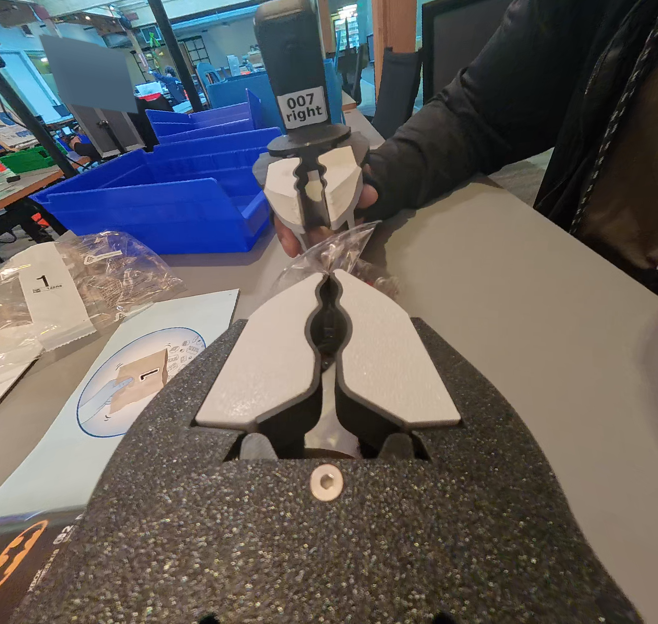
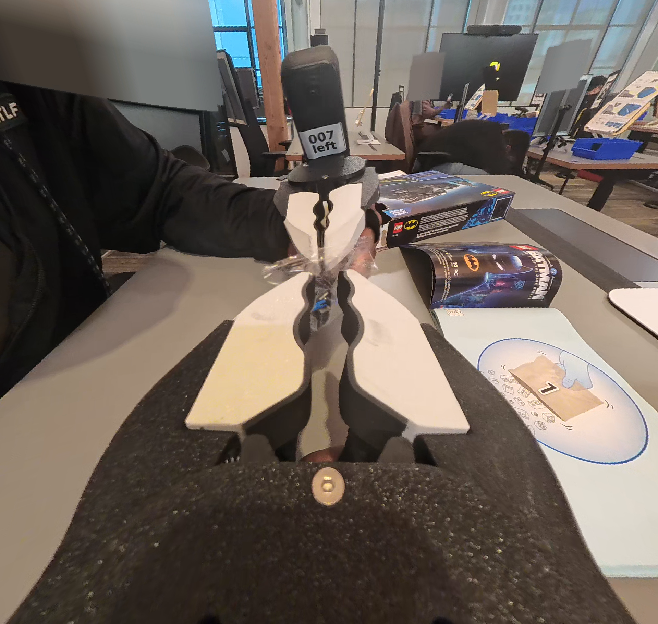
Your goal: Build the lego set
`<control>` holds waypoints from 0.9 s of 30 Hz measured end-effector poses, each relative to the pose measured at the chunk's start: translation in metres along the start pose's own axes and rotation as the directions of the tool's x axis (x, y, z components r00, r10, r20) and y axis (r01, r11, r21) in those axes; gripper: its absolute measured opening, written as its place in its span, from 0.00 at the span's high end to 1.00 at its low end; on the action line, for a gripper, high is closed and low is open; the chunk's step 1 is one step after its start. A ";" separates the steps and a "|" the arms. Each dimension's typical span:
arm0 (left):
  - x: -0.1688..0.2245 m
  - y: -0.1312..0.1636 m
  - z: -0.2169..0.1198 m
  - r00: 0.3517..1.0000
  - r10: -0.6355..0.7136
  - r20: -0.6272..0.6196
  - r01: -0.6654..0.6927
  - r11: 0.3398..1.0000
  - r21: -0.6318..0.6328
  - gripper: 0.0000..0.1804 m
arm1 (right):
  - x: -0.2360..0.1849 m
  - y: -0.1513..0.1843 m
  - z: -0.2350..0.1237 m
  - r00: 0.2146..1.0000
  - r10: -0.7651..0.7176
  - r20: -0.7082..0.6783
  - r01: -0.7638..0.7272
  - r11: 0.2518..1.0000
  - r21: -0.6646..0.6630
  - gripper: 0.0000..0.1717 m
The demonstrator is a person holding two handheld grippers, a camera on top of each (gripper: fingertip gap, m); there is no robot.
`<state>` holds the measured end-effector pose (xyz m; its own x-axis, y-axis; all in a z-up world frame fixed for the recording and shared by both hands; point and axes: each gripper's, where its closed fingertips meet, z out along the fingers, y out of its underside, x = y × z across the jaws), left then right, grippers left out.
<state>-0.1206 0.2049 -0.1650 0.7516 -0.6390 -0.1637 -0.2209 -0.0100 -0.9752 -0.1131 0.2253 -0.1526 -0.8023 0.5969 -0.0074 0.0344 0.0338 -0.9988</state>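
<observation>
My left gripper (image 1: 331, 275) is shut on a small clear plastic bag (image 1: 333, 251) and pinches its crumpled film at the fingertips. The bag holds small pieces and hangs above the grey table (image 1: 498, 304). My right gripper (image 1: 325, 231) faces it from the far side with its fingers apart. In the right wrist view, my right gripper (image 2: 324, 279) shows a gap between its tips. The bag (image 2: 320, 304) hangs in that gap, and the pads do not press on it. The left gripper (image 2: 322, 251) clamps the bag's top just beyond.
Blue bins (image 1: 160, 197) stand at the back left, with other clear bags (image 1: 89, 279) in front of them. An instruction booklet (image 2: 552, 393) lies beside the grippers. A dark toy box (image 2: 445, 204) and a curled dark leaflet (image 2: 491, 275) lie farther off. A person's dark sleeves reach in from both sides. Left and right tips are no more than a few centimetres apart.
</observation>
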 end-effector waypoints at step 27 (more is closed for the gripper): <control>0.039 0.005 0.012 0.981 0.050 -0.189 -0.061 0.997 -0.054 1.00 | -0.041 0.020 0.016 0.979 -0.113 0.172 0.138 0.980 -0.143 0.85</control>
<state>-0.0849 0.1898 -0.1781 0.6086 -0.7726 -0.1809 -0.2991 -0.0123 -0.9541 -0.0891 0.1887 -0.1727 -0.8914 0.4426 0.0973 0.0079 0.2300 -0.9732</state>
